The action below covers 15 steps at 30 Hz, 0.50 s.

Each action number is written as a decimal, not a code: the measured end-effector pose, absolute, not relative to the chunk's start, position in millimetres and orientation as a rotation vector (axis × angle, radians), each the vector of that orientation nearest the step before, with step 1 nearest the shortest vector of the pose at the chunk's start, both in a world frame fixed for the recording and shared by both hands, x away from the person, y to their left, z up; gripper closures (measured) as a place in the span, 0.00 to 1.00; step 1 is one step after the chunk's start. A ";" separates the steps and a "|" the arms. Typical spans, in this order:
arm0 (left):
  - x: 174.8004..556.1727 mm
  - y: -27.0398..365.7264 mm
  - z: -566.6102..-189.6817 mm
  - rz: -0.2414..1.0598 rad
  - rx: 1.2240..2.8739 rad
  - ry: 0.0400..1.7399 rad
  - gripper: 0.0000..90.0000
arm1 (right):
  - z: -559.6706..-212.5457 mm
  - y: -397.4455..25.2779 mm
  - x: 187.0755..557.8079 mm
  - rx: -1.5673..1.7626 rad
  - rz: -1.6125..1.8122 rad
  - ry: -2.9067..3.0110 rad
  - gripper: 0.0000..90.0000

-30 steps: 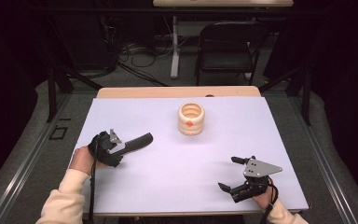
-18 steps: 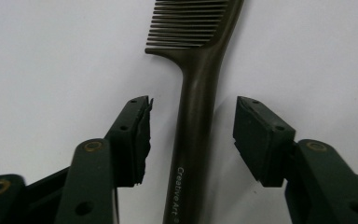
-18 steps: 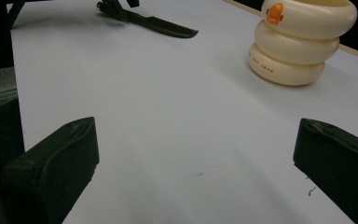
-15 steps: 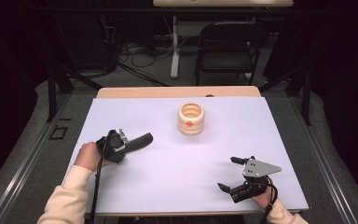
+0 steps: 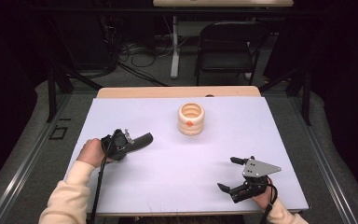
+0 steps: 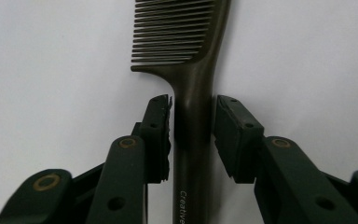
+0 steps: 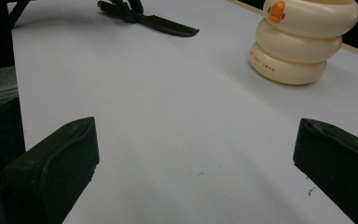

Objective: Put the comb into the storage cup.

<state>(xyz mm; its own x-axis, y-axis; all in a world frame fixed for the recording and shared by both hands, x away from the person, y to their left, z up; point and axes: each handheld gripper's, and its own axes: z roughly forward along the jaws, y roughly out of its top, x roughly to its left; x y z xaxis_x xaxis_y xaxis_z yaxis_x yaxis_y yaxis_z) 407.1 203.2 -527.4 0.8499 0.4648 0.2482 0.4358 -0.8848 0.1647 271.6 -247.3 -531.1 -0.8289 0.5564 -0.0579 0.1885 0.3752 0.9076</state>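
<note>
A dark comb (image 5: 142, 139) lies flat on the white table (image 5: 270, 135) at the left, teeth end pointing right. My left gripper (image 5: 129, 140) sits low over its handle. In the left gripper view both pads press the sides of the comb (image 6: 191, 84) handle, so the left gripper (image 6: 193, 121) is shut on it. My right gripper (image 5: 227, 173) rests near the front right edge, open wide with nothing between its fingers. The right gripper (image 7: 196, 135) view looks across the table at the comb (image 7: 168, 23).
A cream ribbed round container (image 5: 191, 119) with an orange mark stands upright at the table's middle back; the same container (image 7: 303, 42) shows to the right ahead of my right gripper. A black chair (image 5: 226, 42) stands beyond the far edge.
My left gripper has slid forward along the comb's handle toward the teeth. The comb and my right gripper have stayed in place.
</note>
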 end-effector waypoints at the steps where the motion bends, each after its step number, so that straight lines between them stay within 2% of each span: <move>1: 407.6 203.2 -527.8 0.428 2.921 0.709 0.74 | -531.1 -247.3 271.5 0.652 1.437 2.289 0.00; 7: 409.3 205.3 -527.7 0.376 2.919 0.699 0.79 | -531.3 -246.9 271.6 0.653 1.434 2.292 0.00; 15: 409.4 208.2 -527.6 0.363 2.896 0.713 0.80 | -531.0 -247.2 271.0 0.651 1.434 2.294 0.00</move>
<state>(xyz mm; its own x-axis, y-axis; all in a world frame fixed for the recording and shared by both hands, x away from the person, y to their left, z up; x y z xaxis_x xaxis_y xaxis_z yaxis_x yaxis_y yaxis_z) 409.4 208.2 -527.6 0.8589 0.4717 0.1995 0.4387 -0.8786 0.1887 271.0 -247.2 -531.0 -0.8303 0.5545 -0.0563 0.1922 0.3797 0.9049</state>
